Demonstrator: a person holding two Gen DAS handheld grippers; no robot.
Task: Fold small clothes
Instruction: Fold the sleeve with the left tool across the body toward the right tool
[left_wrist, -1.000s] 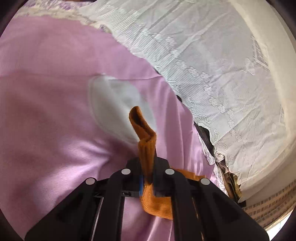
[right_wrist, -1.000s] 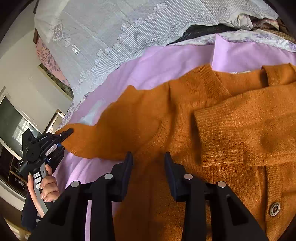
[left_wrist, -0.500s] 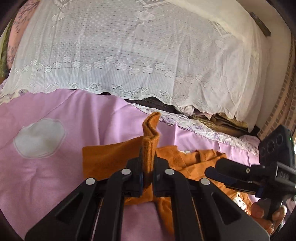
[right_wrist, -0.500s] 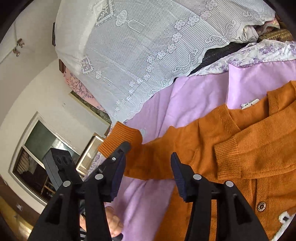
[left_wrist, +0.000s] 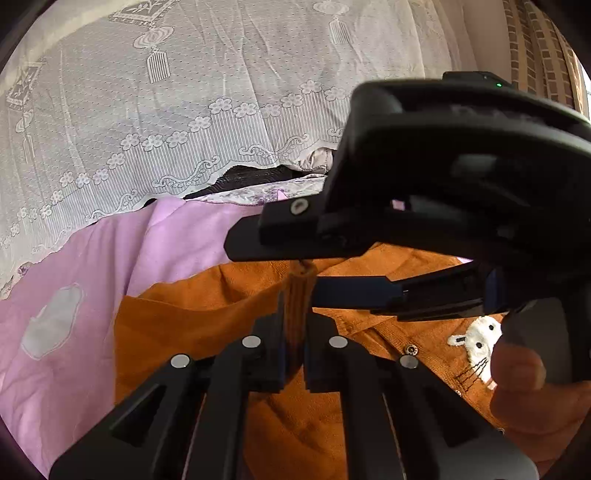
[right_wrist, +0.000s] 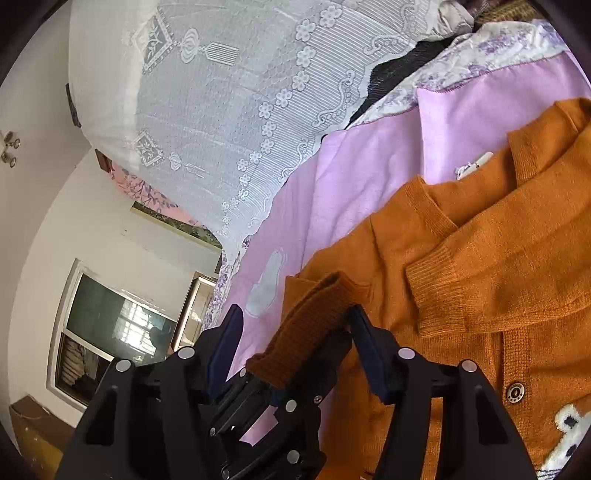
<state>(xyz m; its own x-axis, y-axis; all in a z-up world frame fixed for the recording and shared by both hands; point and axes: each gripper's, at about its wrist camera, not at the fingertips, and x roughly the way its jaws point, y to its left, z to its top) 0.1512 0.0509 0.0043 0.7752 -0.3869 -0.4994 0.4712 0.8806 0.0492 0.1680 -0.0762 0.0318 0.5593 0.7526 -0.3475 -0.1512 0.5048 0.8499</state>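
Since 1 second ago the left gripper (left_wrist: 293, 332) has swung the ribbed sleeve cuff (right_wrist: 310, 325) in from the open bed and carried it over the body of the small orange knitted cardigan (right_wrist: 498, 280), until it sits between the fingers of the right gripper (right_wrist: 295, 347). That cuff is pinched tight in the left tongs; the right tongs stand wide apart, one finger on each side of it, holding nothing.

Spread on the pink bedsheet (left_wrist: 66, 280), the cardigan shows its other sleeve already laid across the chest, its cuff (right_wrist: 436, 291) flat on the knit. A white embroidered animal patch (left_wrist: 476, 339) and a metal snap button (right_wrist: 515, 392) mark the front. White lace cloth (left_wrist: 184, 110) covers the pile behind the bed.

Judged from this, the second sleeve fold is in hand. Next, the cuff should be lowered flat across the chest beside the first one and released, or handed to the open right tongs.
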